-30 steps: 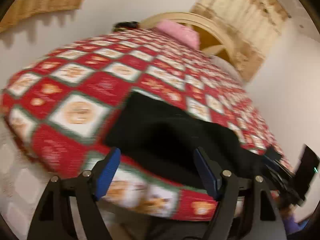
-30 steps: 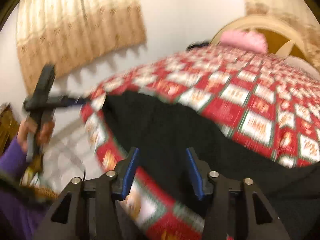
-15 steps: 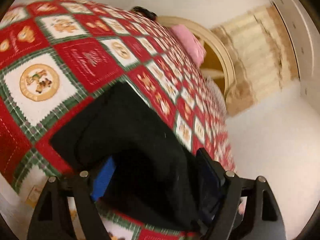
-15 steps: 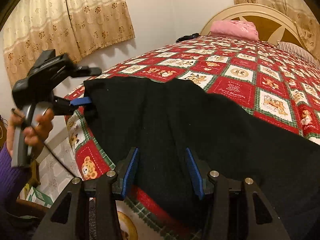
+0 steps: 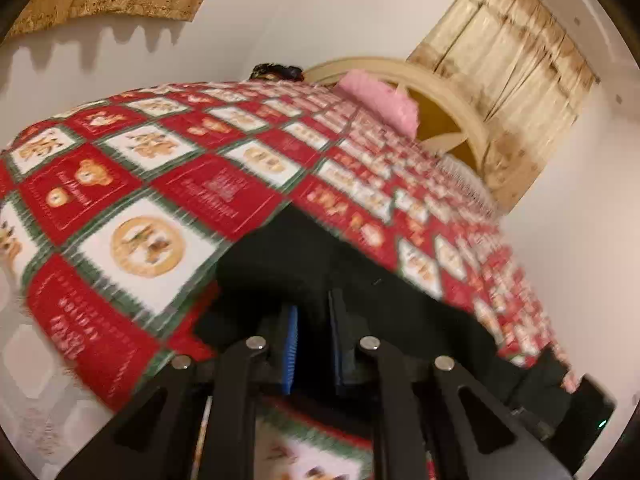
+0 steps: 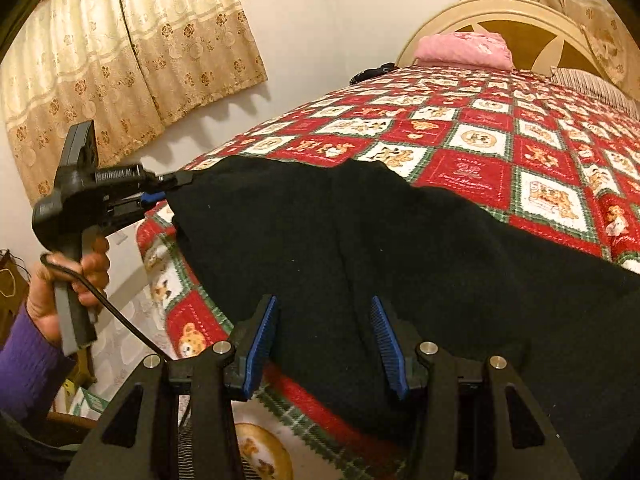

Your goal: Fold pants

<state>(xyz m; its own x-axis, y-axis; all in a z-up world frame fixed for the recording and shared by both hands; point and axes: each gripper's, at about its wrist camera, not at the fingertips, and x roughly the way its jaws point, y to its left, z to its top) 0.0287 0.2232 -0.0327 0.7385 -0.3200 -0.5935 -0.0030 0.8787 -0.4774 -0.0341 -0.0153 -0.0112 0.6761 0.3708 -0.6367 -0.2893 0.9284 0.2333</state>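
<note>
A: While the black pants (image 6: 400, 240) lie spread across the near end of the bed, over the red, white and green patchwork quilt (image 6: 500, 152), where do the two tools stand?

B: The left tool (image 5: 313, 344) has its blue pads drawn close together on a corner of the dark cloth (image 5: 320, 264). In the right wrist view the same tool (image 6: 168, 188) shows at the far left edge of the pants, with the corner of the fabric pinched in its tip. A hand (image 6: 72, 280) in a purple sleeve grips its handle, and a black cable hangs from it.

A: And the right one?

B: The right tool (image 6: 324, 344) is spread wide. Its blue pads (image 6: 260, 340) stand well apart, with the near edge of the pants between them. I cannot tell whether either pad touches the fabric.

A: How does the garment lie?

B: It drapes over the bed's near edge, wrinkled, with a soft ridge running down its middle. Part of it runs out of frame to the right.

A: Anything else on the bed?

B: A pink pillow (image 6: 464, 50) rests against the cream headboard (image 6: 500, 12) at the far end, and a small dark object (image 6: 372, 74) sits near the far corner. Beige patterned curtains (image 6: 120, 60) hang on the wall to the left.
</note>
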